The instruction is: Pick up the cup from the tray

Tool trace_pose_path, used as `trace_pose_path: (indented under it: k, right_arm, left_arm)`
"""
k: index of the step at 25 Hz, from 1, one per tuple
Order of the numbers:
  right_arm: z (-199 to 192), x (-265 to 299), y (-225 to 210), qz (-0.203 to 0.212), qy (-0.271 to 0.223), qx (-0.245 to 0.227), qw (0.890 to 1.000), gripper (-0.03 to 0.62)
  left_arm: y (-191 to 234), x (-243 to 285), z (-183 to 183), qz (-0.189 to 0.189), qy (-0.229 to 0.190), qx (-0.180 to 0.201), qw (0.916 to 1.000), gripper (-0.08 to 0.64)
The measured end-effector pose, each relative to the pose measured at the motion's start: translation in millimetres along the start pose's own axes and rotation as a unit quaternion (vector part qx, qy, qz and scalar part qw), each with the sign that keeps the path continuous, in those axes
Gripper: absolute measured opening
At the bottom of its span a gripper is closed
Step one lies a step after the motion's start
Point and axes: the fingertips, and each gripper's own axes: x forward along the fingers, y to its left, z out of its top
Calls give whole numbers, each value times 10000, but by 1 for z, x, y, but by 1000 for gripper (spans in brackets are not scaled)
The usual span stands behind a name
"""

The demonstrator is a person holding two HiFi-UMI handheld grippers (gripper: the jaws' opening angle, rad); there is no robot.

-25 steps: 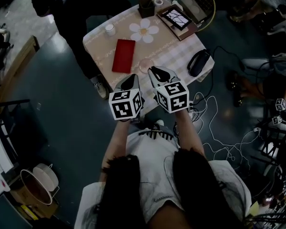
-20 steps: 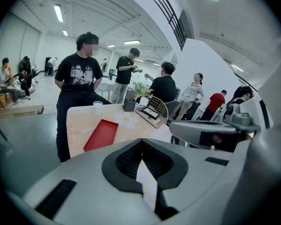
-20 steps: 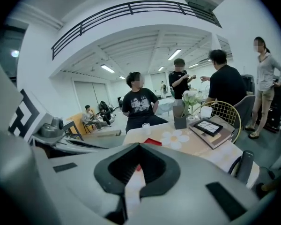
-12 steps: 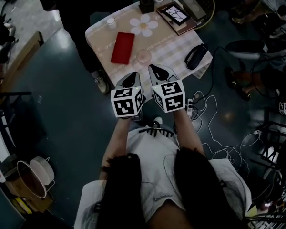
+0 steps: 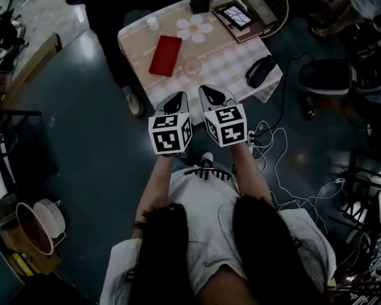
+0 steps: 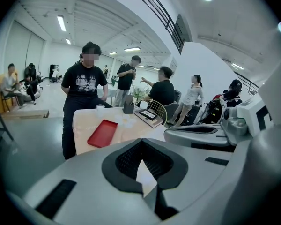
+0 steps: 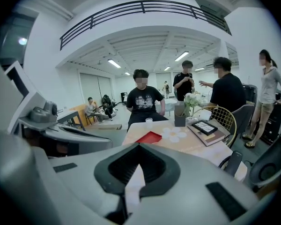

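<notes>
A red tray [image 5: 165,54] lies on the checked table [image 5: 235,68] at the top of the head view. A small white cup [image 5: 153,23] stands on the table just beyond the tray's far end. A clear round glass [image 5: 192,65] sits to the right of the tray. My left gripper [image 5: 177,100] and right gripper [image 5: 211,94] hang side by side in the air short of the table's near edge, both shut and empty. The left gripper view shows its closed jaw tips [image 6: 146,191], the tray [image 6: 103,132] and the cup [image 6: 100,108]. Ahead of the right gripper [image 7: 125,196] lie the tray [image 7: 149,138] and the cup [image 7: 149,122].
A flower-shaped mat [image 5: 197,28], a dark pen holder [image 5: 199,4], a framed tablet on a book [image 5: 236,16] and a black bag [image 5: 260,70] share the table. A person in black [image 6: 84,93] stands at its far side. Cables [image 5: 286,170] lie on the floor to the right.
The table has slid a little up and to the right in the head view. Both grippers have stayed side by side in front of the body.
</notes>
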Motion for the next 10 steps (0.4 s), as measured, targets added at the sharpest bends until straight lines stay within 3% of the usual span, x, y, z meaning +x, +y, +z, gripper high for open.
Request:
trace_pose_path:
  k: [10]
  right_arm:
    - [-17, -6, 1, 9, 152, 3, 9999, 6]
  left_arm:
    - [-6, -4, -13, 31, 91, 32, 9999, 3]
